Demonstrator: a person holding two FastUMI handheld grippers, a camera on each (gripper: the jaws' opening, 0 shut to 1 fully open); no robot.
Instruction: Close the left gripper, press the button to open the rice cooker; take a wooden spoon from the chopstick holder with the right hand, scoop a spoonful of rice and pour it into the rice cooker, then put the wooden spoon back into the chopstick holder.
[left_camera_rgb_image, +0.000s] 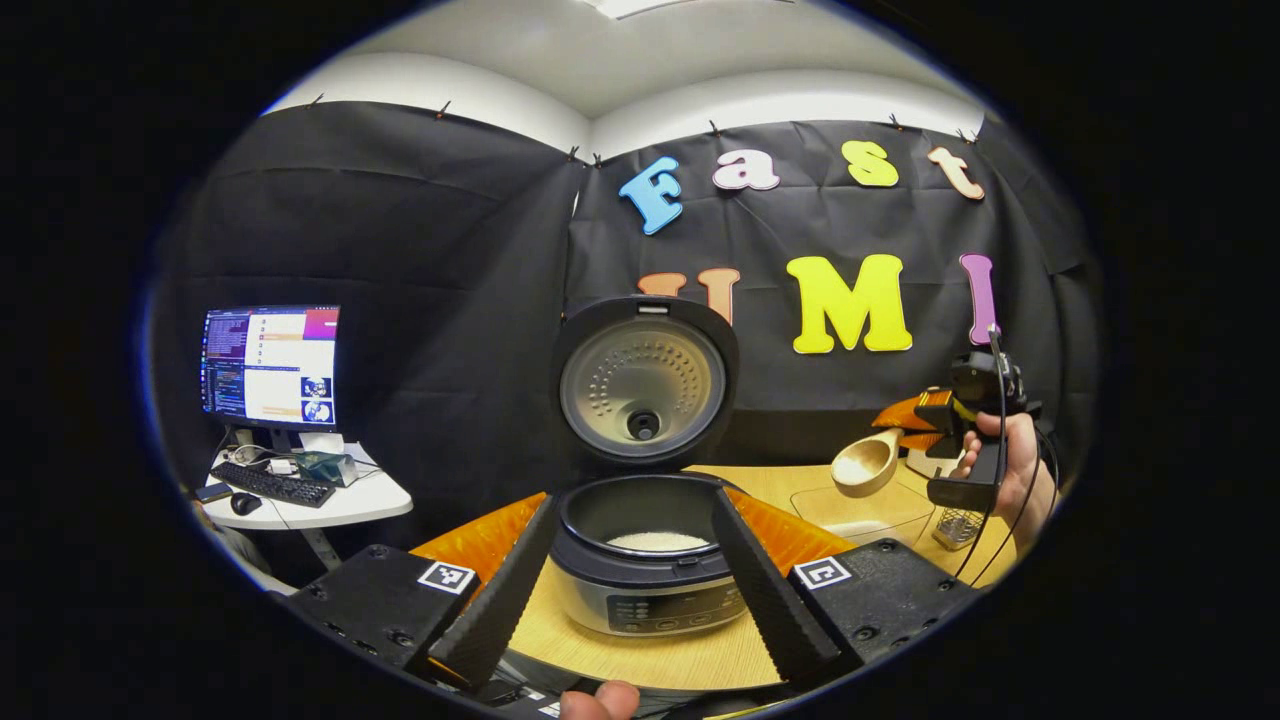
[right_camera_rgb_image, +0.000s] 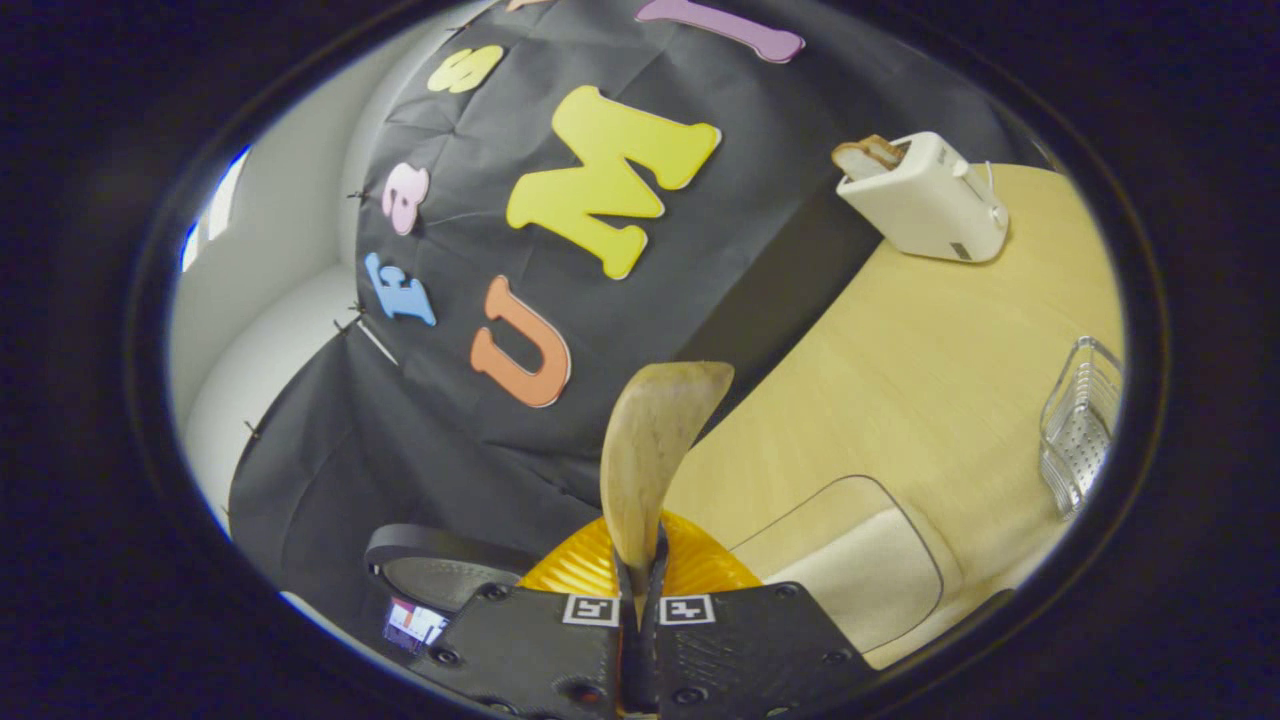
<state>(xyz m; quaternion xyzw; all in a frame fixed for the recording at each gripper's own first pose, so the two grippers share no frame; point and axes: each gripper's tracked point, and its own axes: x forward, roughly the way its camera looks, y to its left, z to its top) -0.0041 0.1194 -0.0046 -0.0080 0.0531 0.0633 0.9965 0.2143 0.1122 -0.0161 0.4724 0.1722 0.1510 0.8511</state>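
Note:
The rice cooker (left_camera_rgb_image: 650, 590) stands on the wooden table with its lid (left_camera_rgb_image: 645, 385) raised and white rice in its pot (left_camera_rgb_image: 657, 541). My left gripper (left_camera_rgb_image: 634, 498) is open, its fingers spread on either side of the cooker's front. To the right, a hand holds my right gripper (left_camera_rgb_image: 955, 420) above a clear rice container (left_camera_rgb_image: 865, 510). It is shut on the handle of a wooden spoon (left_camera_rgb_image: 866, 462), whose bowl looks empty. In the right gripper view, the gripper (right_camera_rgb_image: 638, 560) clamps the spoon (right_camera_rgb_image: 655, 440), turned on edge. The rice container (right_camera_rgb_image: 860, 560) is below right and the wire chopstick holder (right_camera_rgb_image: 1080, 425) at far right.
A white toaster (right_camera_rgb_image: 925, 195) with bread in it stands at the table's back by the black wall. An orange mat (left_camera_rgb_image: 480, 535) lies under the cooker. Off the table to the left is a small white desk (left_camera_rgb_image: 340, 500) with a monitor (left_camera_rgb_image: 270, 365) and a keyboard.

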